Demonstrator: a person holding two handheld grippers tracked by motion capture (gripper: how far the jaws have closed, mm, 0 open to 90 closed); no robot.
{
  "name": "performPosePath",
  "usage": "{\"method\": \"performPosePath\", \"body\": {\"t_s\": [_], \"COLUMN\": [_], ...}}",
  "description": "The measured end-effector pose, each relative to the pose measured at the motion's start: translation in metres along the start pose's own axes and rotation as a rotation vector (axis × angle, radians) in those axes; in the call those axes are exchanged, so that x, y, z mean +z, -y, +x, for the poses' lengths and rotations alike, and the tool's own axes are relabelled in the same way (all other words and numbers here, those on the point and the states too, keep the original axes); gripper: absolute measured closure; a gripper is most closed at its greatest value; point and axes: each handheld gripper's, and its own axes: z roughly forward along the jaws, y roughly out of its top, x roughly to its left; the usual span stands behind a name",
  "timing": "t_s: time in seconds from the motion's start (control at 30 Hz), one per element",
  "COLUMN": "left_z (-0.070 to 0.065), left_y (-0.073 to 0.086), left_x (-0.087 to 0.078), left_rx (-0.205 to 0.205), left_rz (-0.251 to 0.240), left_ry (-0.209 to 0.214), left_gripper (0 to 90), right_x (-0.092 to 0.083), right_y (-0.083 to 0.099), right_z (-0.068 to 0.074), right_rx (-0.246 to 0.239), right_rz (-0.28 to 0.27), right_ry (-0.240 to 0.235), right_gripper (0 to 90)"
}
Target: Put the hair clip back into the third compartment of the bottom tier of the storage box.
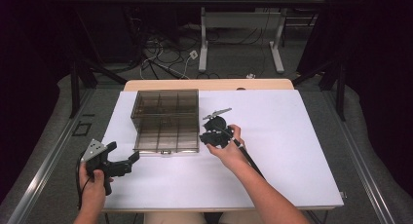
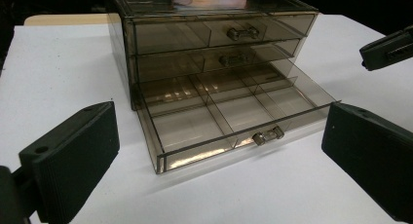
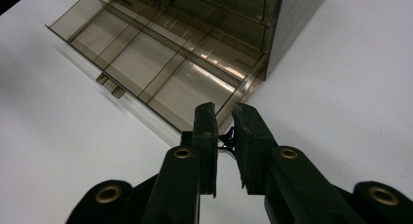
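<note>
Already pulled out: bottom drawer [image 2: 229,121] of smoky plastic drawer box [image 1: 165,104], standing toward far left of table [image 1: 292,151], all compartments bare. Upper two drawers shut. Right gripper [image 3: 225,131] near drawer's right front corner, jaws nearly pressed together, pinching something small and dark, too tiny to identify; probably bound for a compartment. Left gripper [image 1: 122,156] at near left edge, jaws spread, holding nothing. No readable writing anywhere.

The left gripper [image 1: 122,161] rests low with jaws spread wide; the right gripper [image 1: 210,136], held farther forward, has jaws nearly closed.
</note>
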Motion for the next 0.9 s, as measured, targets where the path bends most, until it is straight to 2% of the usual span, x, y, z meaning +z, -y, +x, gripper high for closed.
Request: {"method": "performPosePath", "body": {"t_s": [0.13, 0.2, 0.23, 0.33, 0.37, 0.4, 0.53, 0.67, 0.73, 0.77, 0.9], "left_z": [0.001, 0.001, 0.001, 0.001, 0.001, 0.001, 0.001, 0.001, 0.001, 0.001, 0.001], "left_y": [0.000, 0.000, 0.000, 0.000, 0.000, 0.000, 0.000, 0.001, 0.001, 0.001, 0.001], "left_x": [0.000, 0.000, 0.000, 0.000, 0.000, 0.000, 0.000, -0.001, -0.002, -0.001, 0.000], "left_rx": [0.002, 0.002, 0.005, 0.005, 0.007, 0.002, 0.003, 0.000, -0.001, -0.001, 0.004], "left_rz": [0.003, 0.002, 0.003, 0.005, 0.005, 0.000, 0.005, 0.003, 0.002, 0.003, 0.006], "left_ry": [0.000, -0.003, -0.004, -0.004, -0.004, -0.004, -0.003, -0.004, -0.004, -0.004, -0.002], "left_gripper": [0.2, 0.2, 0.2, 0.2, 0.2, 0.2, 0.2, 0.2, 0.2, 0.2, 0.2], "right_x": [0.003, 0.003, 0.005, 0.007, 0.007, 0.006, 0.008, 0.007, 0.008, 0.008, 0.010], "right_y": [-0.002, -0.003, -0.003, -0.004, -0.004, -0.004, -0.003, -0.004, -0.004, -0.004, -0.004], "right_z": [0.004, 0.006, 0.006, 0.008, 0.008, 0.008, 0.009, 0.009, 0.010, 0.010, 0.011], "right_rx": [-0.011, -0.017, -0.024, -0.020, -0.020, -0.026, -0.034, -0.042, -0.046, -0.056, -0.068], "right_rz": [-0.011, 0.007, -0.012, -0.023, -0.023, 0.002, -0.033, -0.028, -0.052, -0.042, -0.069], "right_ry": [-0.007, -0.011, -0.011, -0.020, -0.021, -0.019, -0.029, -0.027, -0.025, -0.019, -0.025], "right_gripper": [80.2, 80.3, 80.2, 80.2, 80.2, 80.2, 80.2, 80.2, 80.2, 80.2, 80.2]}}
